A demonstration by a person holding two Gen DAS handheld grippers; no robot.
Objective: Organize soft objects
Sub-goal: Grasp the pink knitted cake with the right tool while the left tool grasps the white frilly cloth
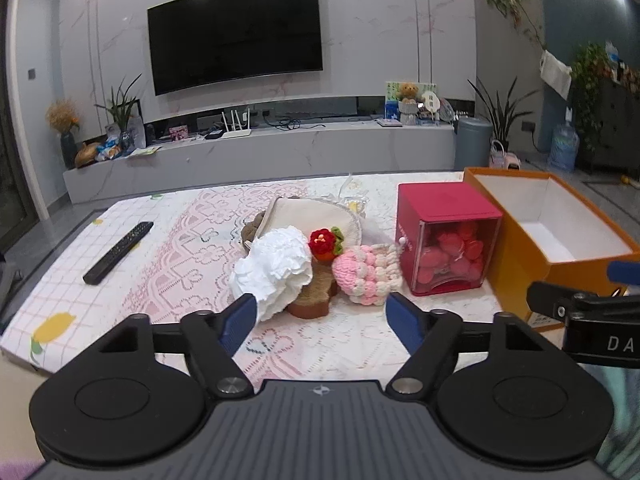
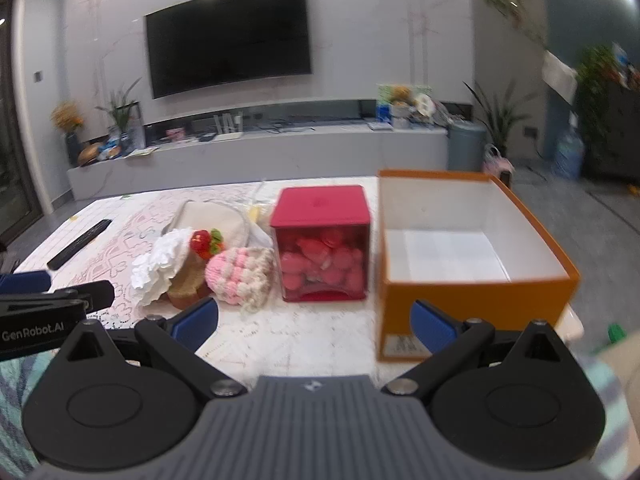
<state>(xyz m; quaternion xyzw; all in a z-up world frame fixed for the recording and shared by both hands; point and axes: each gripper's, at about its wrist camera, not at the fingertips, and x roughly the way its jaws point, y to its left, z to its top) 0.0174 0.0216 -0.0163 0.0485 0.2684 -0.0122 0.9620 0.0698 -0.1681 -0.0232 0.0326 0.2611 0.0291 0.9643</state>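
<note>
Living room, wall-mounted TV (image 1: 235, 34) over a long grey console; work surface is a table (image 1: 72, 280) under a lace and check cloth, with a black remote (image 1: 118, 253) lying well off on its left part. Soft objects sit clustered mid-table: a plush cupcake with white frosting (image 1: 276, 270), a small crocheted red flower (image 1: 322, 242) touching its top, a pink crochet piece (image 1: 366, 276) just beside it, and a cream fabric pouch (image 1: 316, 216) behind them. To their right stands a red lidded cube with pink items inside (image 1: 446, 240), then an open orange box (image 2: 472, 292), white-lined, nothing in it; judged to be the destination. Nothing is gripped yet; step in hand is judged to be the first pick. Suggest the nearest piece first, frosting or pink crochet, pinched across its bulk rather than a loose edge so the stack behind is not dragged; soft fill should compress, so close fully. Left gripper (image 1: 320, 322) hovers low in front of the cluster, pads apart, pointing between frosting and crochet, touching neither. Right gripper (image 2: 316, 322) is level beside it, pads wide apart, one pad in front of the box's near wall; that view is slightly blurred
</note>
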